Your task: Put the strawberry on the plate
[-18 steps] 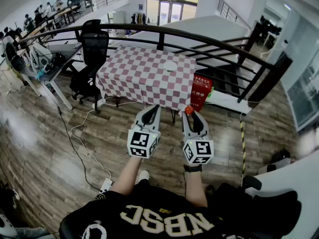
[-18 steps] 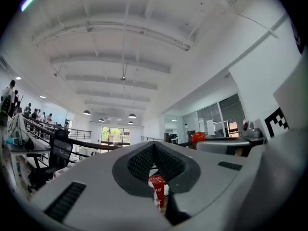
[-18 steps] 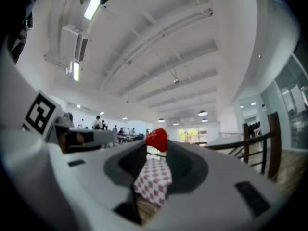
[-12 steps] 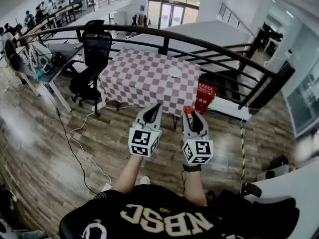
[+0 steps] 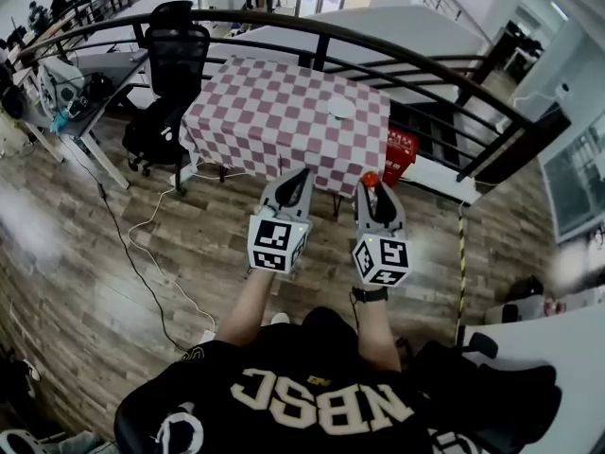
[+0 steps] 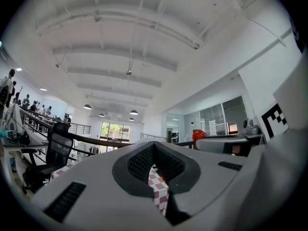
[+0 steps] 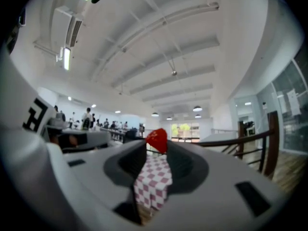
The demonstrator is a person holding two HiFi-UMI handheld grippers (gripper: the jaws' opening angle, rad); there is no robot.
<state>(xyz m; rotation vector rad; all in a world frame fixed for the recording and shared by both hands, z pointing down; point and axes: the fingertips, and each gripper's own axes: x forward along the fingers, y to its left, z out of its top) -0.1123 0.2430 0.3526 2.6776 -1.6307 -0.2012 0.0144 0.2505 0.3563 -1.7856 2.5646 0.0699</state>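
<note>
Strawberry, red and tapered, sits pinched at the tips of my right tongs, over the wood-plank floor, nearer than the counter with its red-and-white checkered cloth. The round white plate lies toward its far right. My left tongs are clenched on nothing. The black shirt below reads NBSC in pale letters.
</note>
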